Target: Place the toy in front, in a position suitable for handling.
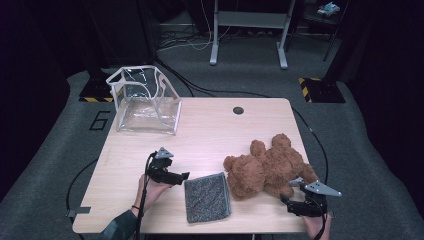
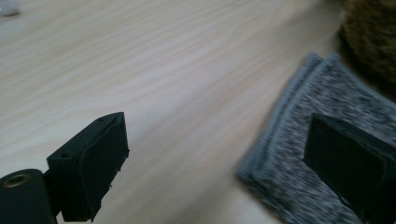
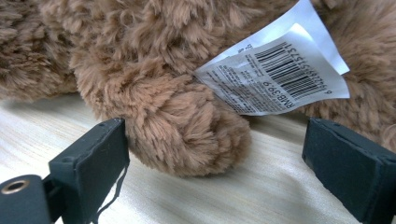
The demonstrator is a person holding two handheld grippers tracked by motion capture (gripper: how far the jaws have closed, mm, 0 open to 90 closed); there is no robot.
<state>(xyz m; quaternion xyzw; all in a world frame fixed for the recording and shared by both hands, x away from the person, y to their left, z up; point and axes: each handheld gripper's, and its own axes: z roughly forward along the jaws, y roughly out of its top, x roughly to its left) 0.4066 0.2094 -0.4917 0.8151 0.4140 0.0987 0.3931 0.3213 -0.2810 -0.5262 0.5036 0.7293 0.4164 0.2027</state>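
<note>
A brown teddy bear lies on the right half of the wooden table. Just left of it sits a folded grey cloth. My left gripper hovers at the cloth's left edge; in the left gripper view it stands open, one jaw over bare wood and the other over the grey cloth. My right gripper sits at the bear's near right side. In the right gripper view it is open, with a furry limb and a white barcode tag between the jaws, untouched.
A clear plastic bag with white edging stands open at the table's far left corner. A dark cable hole is near the far edge. Cables trail off the table's sides, and desk legs stand on the floor beyond.
</note>
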